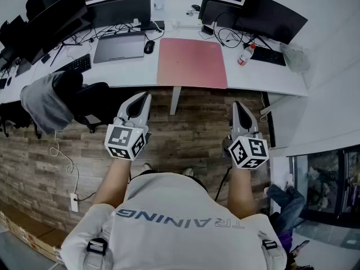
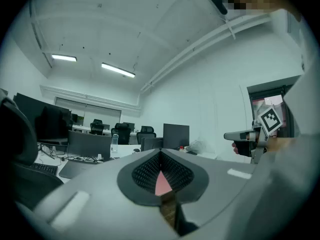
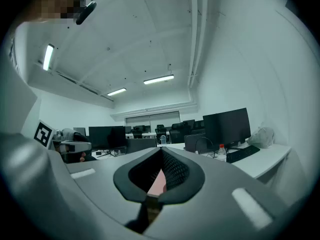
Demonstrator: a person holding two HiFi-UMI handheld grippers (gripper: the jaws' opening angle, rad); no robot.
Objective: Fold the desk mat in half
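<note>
Approach stage: the pink desk mat [image 1: 192,62] lies flat on the white desk [image 1: 129,72], well apart from both tools. Left gripper [image 1: 144,97] and right gripper [image 1: 238,106] are pressed together, empty. Recommended: spread both, pinch matching corners, lift evenly.

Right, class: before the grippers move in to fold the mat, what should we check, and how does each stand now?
1. Mat flat and unfolded: ok.
2. Mat's top bare: ok.
3. Left gripper empty: ok.
4. Right gripper empty: ok.
5. Jaws open for the mat's edge: not ok, both shut.
6. Grippers at the desk: not ok, both over the floor.
</note>
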